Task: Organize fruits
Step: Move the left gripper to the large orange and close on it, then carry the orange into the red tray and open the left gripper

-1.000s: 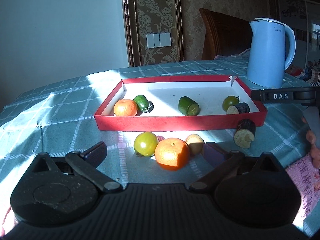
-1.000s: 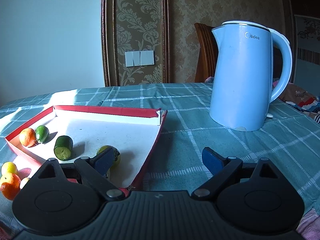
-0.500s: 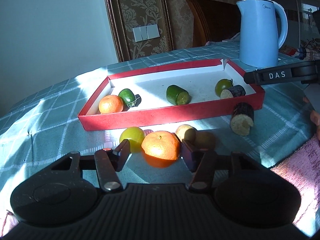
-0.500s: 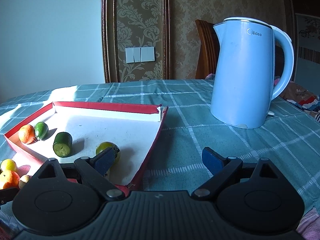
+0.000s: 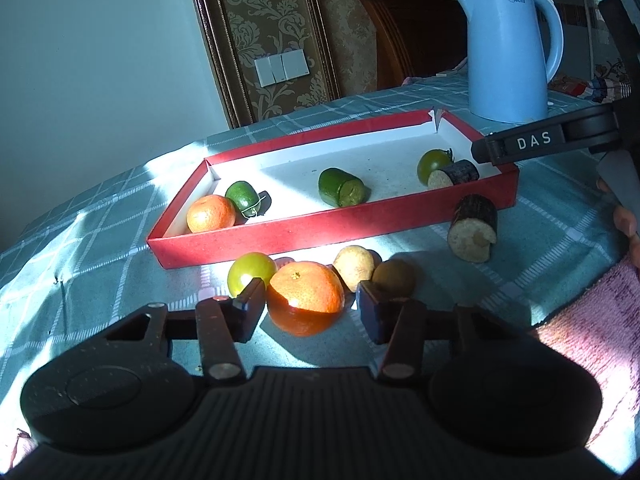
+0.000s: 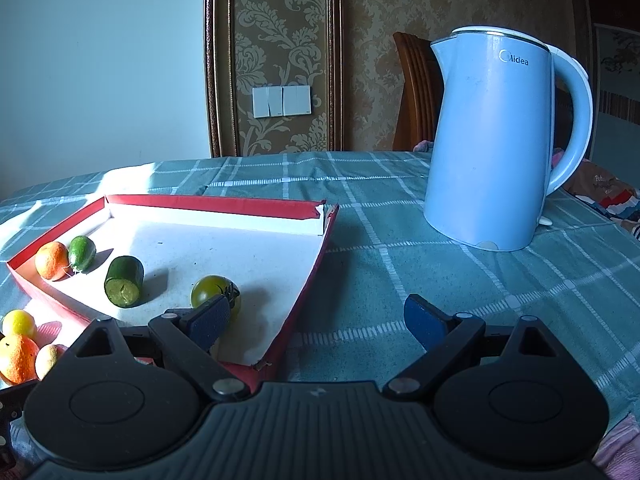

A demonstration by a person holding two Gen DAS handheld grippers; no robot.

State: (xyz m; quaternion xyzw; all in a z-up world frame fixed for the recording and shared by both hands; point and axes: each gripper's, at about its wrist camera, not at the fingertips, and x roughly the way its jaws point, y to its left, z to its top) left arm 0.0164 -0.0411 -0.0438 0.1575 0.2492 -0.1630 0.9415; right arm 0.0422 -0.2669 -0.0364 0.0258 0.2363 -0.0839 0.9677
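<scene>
From the left wrist, the left gripper sits low over the checked tablecloth, fingers apart on either side of a large tangerine outside the red tray; whether they touch it I cannot tell. A yellow-green tomato lies just beside the tangerine.

From the right wrist, the right gripper hangs over the tray's near corner, fingers wide apart, holding nothing. A green tomato lies inside the tray; a blue kettle stands on the cloth beyond.
</scene>
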